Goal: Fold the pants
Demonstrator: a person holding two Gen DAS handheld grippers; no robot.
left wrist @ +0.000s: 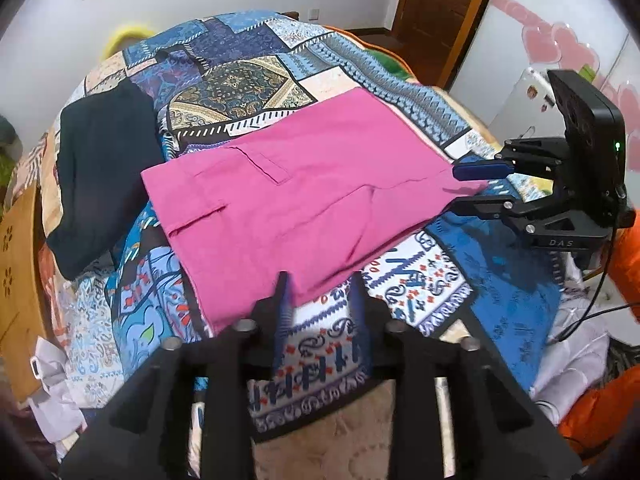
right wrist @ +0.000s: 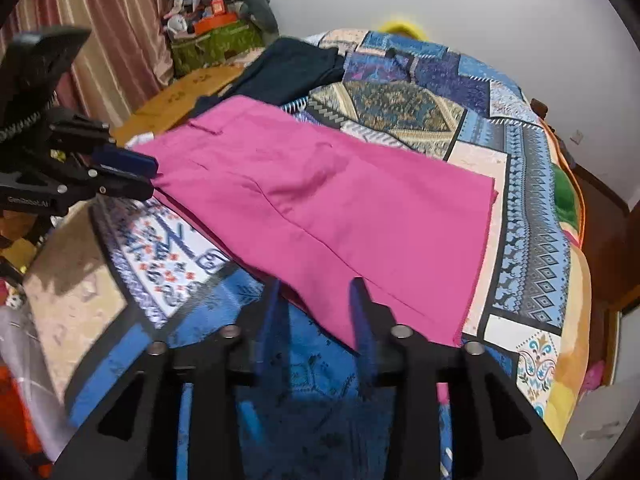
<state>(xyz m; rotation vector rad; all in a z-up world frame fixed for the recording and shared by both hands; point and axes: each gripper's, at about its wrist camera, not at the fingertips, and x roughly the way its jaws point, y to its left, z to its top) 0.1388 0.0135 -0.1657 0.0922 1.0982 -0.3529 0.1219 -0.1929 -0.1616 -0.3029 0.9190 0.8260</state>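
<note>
My left claw (left wrist: 320, 280) tilts steeply down over the near edge of the bed (left wrist: 508, 280), jaws parted, nothing pinched, its tips at the near hem of the pink pants (left wrist: 304, 196). My right claw (right wrist: 316, 284) leans down likewise, partly open, the cloth's corner between its fingers but loose. The pants lie folded flat across the patchwork quilt, beside a dark garment (left wrist: 100, 172).
</note>
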